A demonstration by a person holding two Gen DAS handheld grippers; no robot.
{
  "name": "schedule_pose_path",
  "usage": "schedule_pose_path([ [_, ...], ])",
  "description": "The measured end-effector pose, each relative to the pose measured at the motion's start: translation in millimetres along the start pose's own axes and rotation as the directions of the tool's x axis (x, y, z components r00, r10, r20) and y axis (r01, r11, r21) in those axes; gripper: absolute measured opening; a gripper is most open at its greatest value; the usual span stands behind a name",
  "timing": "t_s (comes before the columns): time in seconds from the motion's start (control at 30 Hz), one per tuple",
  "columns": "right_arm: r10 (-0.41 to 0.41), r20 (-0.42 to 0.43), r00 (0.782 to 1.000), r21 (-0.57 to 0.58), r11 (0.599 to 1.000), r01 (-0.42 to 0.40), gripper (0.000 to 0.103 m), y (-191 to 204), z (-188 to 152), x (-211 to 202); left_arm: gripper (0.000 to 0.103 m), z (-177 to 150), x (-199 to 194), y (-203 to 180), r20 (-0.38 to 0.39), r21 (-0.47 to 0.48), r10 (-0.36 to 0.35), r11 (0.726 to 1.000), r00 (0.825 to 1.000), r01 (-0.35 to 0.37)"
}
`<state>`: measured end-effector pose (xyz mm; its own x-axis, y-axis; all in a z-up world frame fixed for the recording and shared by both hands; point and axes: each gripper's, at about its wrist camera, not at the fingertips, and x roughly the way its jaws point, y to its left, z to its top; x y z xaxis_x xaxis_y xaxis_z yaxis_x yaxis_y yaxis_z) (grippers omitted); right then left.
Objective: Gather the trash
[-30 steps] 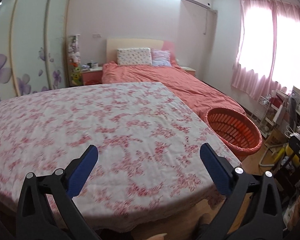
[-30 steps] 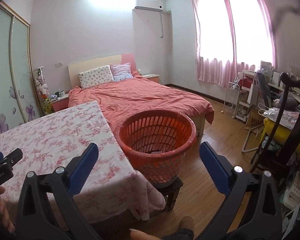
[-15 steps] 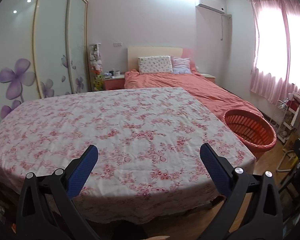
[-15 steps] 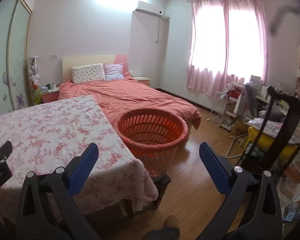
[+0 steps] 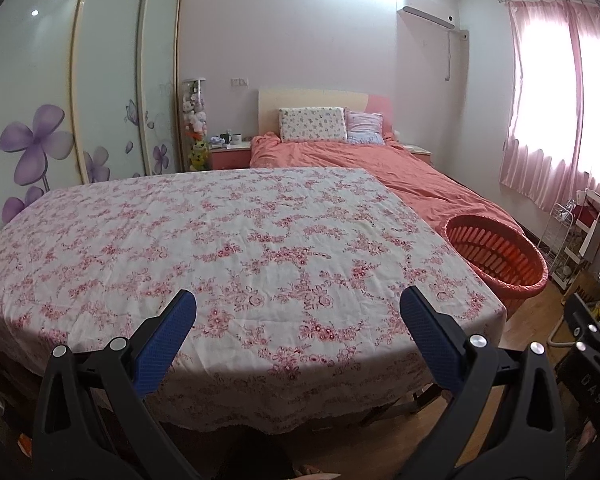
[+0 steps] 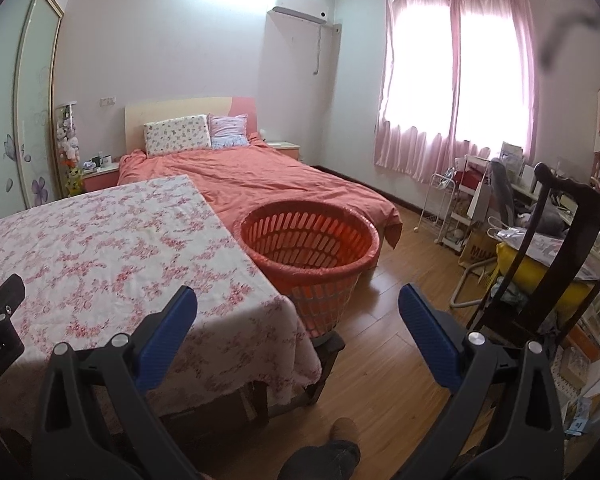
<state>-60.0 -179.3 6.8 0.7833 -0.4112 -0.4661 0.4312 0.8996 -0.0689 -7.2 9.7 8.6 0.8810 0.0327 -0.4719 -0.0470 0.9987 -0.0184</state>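
1. Presently both tools idle: left gripper (image 5: 298,326) and right gripper (image 6: 298,324) each have jaws spread wide, nothing between the blue pads (image 5: 166,344).
2. Left gripper hangs at the near edge of the table (image 5: 236,240), aimed across its floral cloth; probably surveying for trash. None is visible on the cloth.
3. Orange basket (image 6: 310,242), the likely trash receiver, stands just beside the table's right edge on a low dark stool (image 6: 332,344), presumably raised to be within easy reach.
4. Left view only: wardrobe doors (image 5: 100,80) with purple flowers; basket seen partly.
5. Right view only: basket interior wall, wooden floor (image 6: 380,360), dark chair (image 6: 560,240), cluttered shelves. Basket bottom hidden; contents cannot be told.
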Motion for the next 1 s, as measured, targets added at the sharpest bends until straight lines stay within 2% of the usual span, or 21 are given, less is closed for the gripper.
schedule_pose_path([
  [0.23,0.018,-0.043,0.999,0.009,1.000,-0.017,0.099,0,-3,4,0.100,-3,-2,2,-0.017,-0.014,-0.006,1.000,1.000,0.005],
  [0.4,0.009,-0.042,0.999,0.008,1.000,-0.009,0.099,1,-4,3,0.101,-4,-3,2,-0.033,-0.021,0.012,1.000,0.999,-0.012],
  [1.0,-0.002,-0.023,1.000,0.014,1.000,0.002,0.099,-1,-2,-3,0.100,0,-16,1,0.007,-0.026,0.072,0.997,0.997,-0.072],
])
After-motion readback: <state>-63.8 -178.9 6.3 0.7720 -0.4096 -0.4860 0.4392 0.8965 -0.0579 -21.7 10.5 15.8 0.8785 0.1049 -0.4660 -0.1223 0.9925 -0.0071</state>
